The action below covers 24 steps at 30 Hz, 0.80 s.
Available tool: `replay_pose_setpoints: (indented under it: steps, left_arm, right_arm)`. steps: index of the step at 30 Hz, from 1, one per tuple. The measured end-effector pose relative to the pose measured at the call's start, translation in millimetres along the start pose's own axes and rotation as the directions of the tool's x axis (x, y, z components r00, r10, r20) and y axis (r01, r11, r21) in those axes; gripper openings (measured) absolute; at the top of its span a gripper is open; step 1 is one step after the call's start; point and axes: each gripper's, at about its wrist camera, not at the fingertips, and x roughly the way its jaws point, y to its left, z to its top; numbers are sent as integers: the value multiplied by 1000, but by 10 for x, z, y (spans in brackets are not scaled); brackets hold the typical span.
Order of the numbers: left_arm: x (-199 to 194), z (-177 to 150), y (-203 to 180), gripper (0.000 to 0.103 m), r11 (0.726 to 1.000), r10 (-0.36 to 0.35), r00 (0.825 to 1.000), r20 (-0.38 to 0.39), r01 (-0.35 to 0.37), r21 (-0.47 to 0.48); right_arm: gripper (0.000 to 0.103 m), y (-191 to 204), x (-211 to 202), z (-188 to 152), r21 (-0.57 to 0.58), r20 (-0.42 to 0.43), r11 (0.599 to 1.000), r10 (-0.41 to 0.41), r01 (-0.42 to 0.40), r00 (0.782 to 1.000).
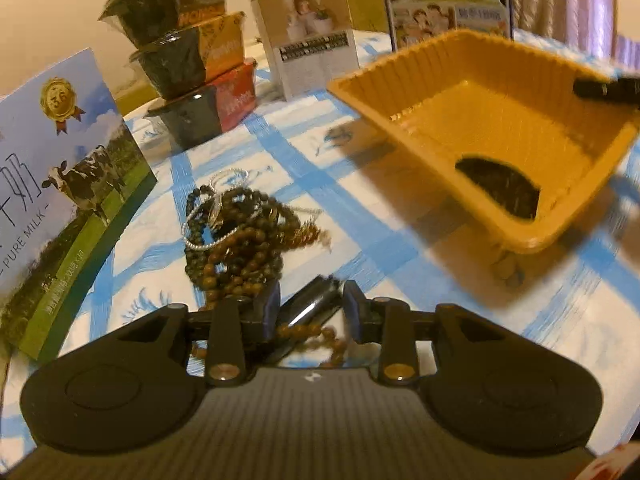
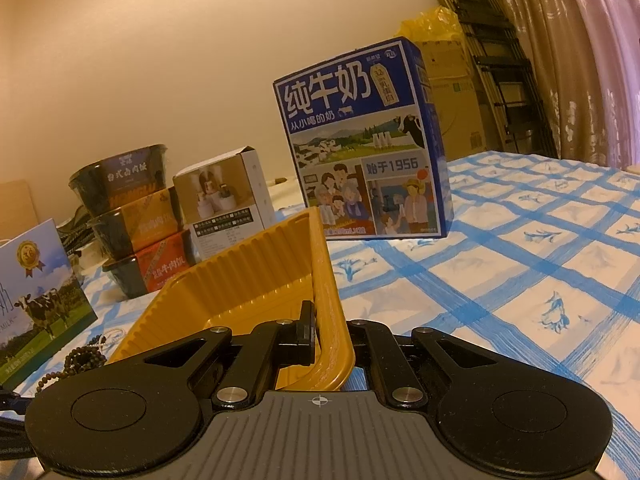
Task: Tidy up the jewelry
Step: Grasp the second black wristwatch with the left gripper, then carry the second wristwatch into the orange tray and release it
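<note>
The left gripper clasps a dark bar; beads lie just above. The right gripper pinches the tray wall

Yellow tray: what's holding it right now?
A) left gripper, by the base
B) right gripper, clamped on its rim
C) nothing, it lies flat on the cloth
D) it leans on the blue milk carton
B: the right wrist view shows the right gripper with its jaws closed on the rim of the yellow tray, and the left wrist view shows the tray tilted up off the checked cloth.
</note>
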Motion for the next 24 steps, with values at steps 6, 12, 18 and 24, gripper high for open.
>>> replay_pose_setpoints:
  steps: [6, 12, 18, 24]
  left_arm:
    - [-75, -93, 79, 30, 998, -35, 999, -39, 37, 60]
    - [10, -41, 31, 29, 986, -58, 995, -85, 70, 151]
    - [91, 47, 143, 24, 978, -131, 985, -112, 147, 146]
    - [7, 101, 295, 21, 986, -165, 985, -49, 164, -16]
  right_arm:
    - [6, -5, 2, -7, 1, 0, 1000, 0, 0, 1000]
    - [6, -10, 3, -18, 5, -4, 1000, -1, 1, 1000]
    - [6, -11, 5, -30, 4, -3, 1000, -3, 3, 1000]
    - [6, -11, 5, -26, 5, -3, 1000, -1, 1, 1000]
